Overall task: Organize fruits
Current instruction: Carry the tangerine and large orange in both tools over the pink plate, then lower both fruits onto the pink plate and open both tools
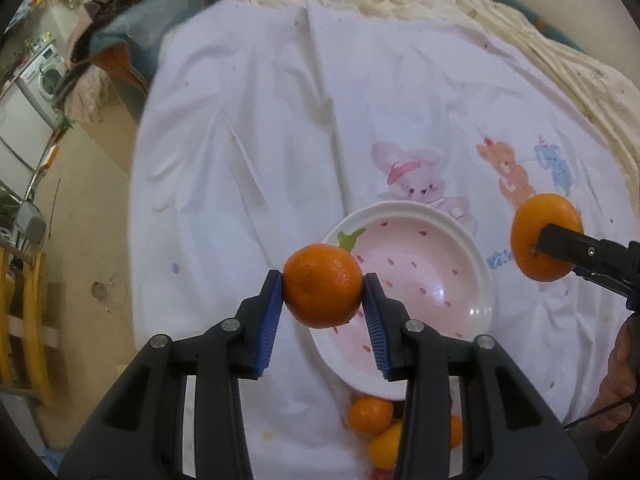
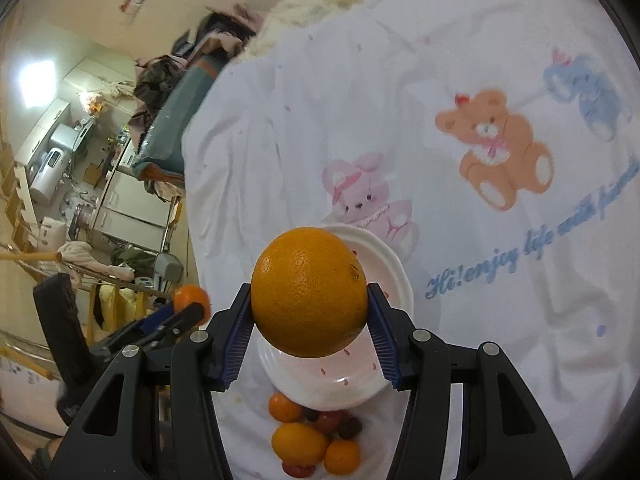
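White sheet (image 1: 248,128); mandarin (image 1: 323,285) between tool (image 1: 323,300) pads

White sheet (image 2: 520,300) — blue cursive print "Hi! enjoy life with…", last word blurred, unreadable.

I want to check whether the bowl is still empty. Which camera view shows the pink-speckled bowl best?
The left wrist view: the bowl shows most of its rim and inside, with no fruit in it; only the mandarin covers one edge. In the right wrist view the large orange hides much of the bowl.
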`<state>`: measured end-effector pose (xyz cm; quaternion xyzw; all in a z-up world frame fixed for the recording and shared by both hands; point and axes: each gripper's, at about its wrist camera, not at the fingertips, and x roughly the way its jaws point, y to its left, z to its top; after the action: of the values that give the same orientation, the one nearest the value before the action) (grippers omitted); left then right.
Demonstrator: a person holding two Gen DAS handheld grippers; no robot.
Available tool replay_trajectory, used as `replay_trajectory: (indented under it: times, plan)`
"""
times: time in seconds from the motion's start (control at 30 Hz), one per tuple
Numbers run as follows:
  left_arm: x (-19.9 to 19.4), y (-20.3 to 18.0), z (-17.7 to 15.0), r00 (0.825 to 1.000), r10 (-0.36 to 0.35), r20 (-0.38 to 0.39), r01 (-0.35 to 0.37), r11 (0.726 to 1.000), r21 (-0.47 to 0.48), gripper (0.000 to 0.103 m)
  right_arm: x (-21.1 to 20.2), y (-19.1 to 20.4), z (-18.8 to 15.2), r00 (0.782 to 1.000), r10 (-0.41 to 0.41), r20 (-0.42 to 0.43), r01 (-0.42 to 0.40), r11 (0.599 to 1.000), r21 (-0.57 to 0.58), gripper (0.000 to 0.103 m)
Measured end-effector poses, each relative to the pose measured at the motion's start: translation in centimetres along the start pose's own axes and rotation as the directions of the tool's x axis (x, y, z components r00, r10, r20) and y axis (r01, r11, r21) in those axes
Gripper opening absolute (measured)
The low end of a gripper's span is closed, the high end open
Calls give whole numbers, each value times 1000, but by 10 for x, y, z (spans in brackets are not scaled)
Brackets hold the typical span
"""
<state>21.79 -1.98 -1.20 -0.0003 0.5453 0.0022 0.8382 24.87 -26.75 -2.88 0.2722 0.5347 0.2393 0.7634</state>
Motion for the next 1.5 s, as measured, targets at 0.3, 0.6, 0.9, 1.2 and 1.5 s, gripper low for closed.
replay_trajectory:
  times: [0.3,0.6,0.9,1.2,1.5]
  plan:
    - [59,-8,2,993,-59,-98,62,998,32,36,91,-17,13,984,10,-179,2,998,63,57]
    - [76,-13,2,989,-86,-118,92,994,52,36,136,-23,22,967,37,-252,-18,997,76,59]
    - [78,-16,1,988,-80,-130,87,995,50,36,132,-23,22,964,-23,-264,40,997,60,61]
    - [79,-16,3,989,-89,-118,96,994,49,36,102,-28,33,986,-35,-161,46,996,70,82]
    - [87,-38,8,990,-89,-111,100,991,94,37,66,-38,35,994,-44,-102,54,994,95,82]
